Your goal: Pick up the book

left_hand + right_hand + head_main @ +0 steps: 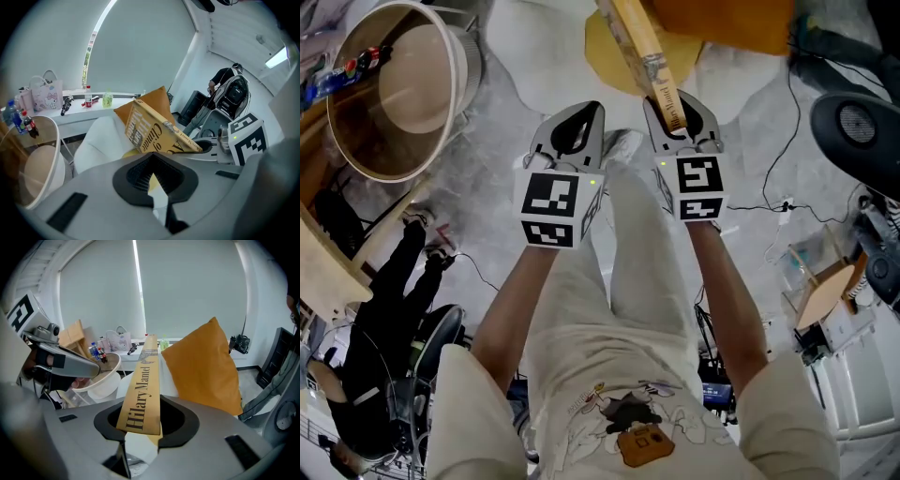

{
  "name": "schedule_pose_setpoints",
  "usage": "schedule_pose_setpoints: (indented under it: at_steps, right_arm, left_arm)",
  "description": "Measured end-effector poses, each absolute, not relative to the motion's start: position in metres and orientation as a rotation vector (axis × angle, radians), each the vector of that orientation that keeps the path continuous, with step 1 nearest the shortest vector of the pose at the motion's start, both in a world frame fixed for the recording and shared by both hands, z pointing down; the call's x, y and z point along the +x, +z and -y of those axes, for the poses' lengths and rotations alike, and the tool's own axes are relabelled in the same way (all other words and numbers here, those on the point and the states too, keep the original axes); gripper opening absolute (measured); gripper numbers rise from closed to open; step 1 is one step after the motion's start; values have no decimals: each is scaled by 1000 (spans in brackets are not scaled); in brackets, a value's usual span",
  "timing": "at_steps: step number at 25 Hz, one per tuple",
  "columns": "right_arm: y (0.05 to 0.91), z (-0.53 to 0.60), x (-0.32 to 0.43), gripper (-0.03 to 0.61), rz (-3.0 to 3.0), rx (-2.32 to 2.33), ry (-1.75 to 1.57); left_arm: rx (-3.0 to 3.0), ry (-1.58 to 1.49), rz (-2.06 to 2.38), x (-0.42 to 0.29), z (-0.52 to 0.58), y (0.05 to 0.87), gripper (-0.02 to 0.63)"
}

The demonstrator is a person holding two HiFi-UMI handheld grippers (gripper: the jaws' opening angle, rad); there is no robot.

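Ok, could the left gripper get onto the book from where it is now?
Probably yes: the book is clamped in the right gripper, close beside the left gripper, with nothing between them. The left jaws are shut, so they would have to open first.

Orange cushion (722, 21) close ahead, round table (457, 89) to the left.

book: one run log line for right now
book: held in air | right gripper: shut on book | left gripper: shut, empty
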State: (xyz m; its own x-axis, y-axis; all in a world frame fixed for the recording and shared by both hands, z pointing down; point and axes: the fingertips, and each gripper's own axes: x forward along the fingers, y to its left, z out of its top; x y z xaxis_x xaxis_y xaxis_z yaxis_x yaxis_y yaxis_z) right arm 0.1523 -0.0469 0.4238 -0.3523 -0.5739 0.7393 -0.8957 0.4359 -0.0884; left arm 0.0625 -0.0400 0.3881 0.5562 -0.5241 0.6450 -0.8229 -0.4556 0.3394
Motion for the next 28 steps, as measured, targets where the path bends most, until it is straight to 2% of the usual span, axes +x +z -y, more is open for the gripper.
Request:
schedule_pose_setpoints:
  at_steps: [28]
  right_arm:
    - [216,-18,180,155,2236,1209,552]
  left_arm:
    - [2263,539,1199,88,-20,185,5]
